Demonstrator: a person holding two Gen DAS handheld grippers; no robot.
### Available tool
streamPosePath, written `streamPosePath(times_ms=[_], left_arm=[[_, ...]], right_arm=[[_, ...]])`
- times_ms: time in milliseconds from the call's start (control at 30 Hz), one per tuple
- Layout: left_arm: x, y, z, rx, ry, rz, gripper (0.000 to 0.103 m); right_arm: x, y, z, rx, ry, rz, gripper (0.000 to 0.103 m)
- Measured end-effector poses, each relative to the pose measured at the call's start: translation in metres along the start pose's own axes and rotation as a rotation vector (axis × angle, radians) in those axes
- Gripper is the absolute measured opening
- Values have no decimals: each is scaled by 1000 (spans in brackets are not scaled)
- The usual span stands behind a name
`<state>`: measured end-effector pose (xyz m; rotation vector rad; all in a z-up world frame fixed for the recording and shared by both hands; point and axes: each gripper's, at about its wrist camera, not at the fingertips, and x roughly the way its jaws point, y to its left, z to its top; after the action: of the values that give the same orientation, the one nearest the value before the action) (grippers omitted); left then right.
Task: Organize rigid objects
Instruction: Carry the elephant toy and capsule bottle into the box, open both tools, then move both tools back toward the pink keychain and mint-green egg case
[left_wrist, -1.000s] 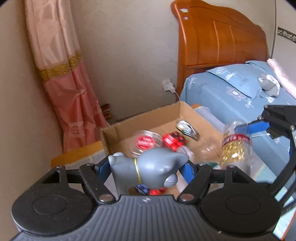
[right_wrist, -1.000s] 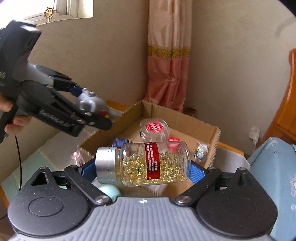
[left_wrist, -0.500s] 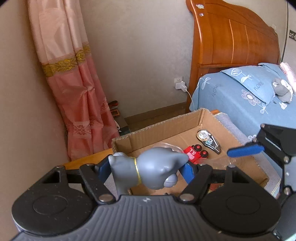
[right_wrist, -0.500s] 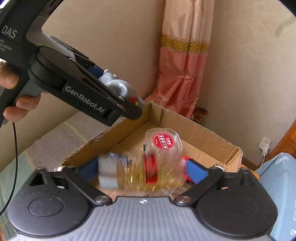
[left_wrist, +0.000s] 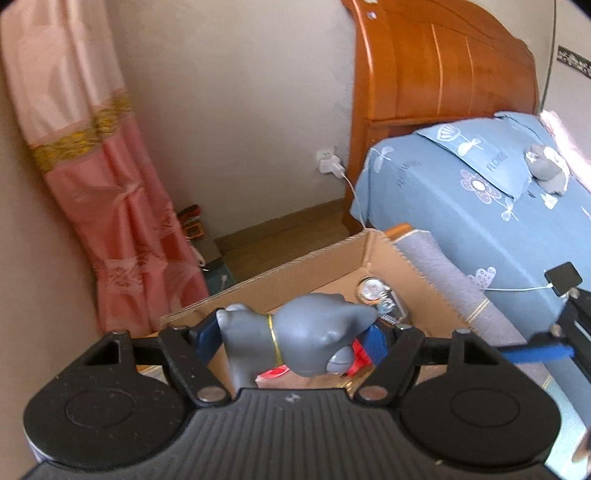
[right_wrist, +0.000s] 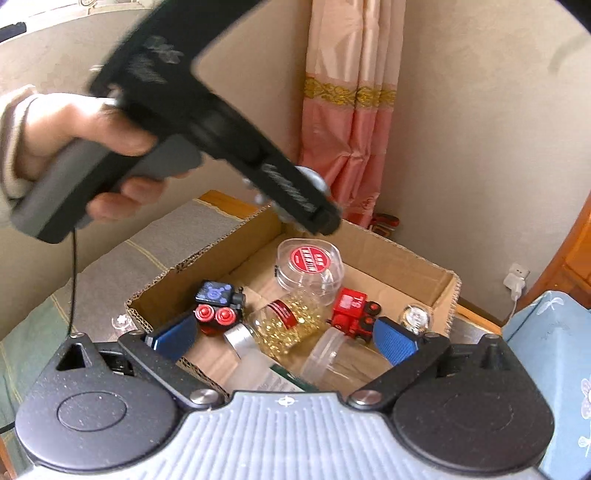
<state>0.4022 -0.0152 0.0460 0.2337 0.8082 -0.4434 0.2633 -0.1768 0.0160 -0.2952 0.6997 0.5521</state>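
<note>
Cat clamped in left gripper over box, for dropping; right gripper wide, empty, bottle released inside.

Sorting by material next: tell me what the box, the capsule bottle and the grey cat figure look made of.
Cardboard box: brown corrugated card, matte; fluting shows along its cut edges.
Capsule bottle: clear glossy plastic or glass, unclear which, with a silvery cap, possibly metal.
Grey cat figure: smooth moulded plastic or vinyl, probably, with a soft sheen.
</note>
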Motion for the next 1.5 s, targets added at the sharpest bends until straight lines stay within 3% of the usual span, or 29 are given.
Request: streamPosePath(times_ms=[300, 367, 433, 967, 1233, 1500], left_arm=[[45, -31, 13, 14, 47, -70, 77], [47, -35, 15, 12, 45, -89, 89], [44, -37, 15, 0, 22, -85, 93], [-19, -35, 10, 8, -20, -22, 96], [-64, -39, -27, 4, -42, 4, 96], [-104, -42, -85, -3, -75, 65, 96]], right_arm=[[-15, -21, -22, 68, 8, -24, 103], [-15, -24, -25, 73, 12, -27, 103], [-16, -25, -28, 72, 13, -28, 103], [-40, 1, -32, 61, -6, -15, 103], [-50, 20, -56, 120, -17, -22, 103], [-41, 56, -92, 107, 2, -76, 103]])
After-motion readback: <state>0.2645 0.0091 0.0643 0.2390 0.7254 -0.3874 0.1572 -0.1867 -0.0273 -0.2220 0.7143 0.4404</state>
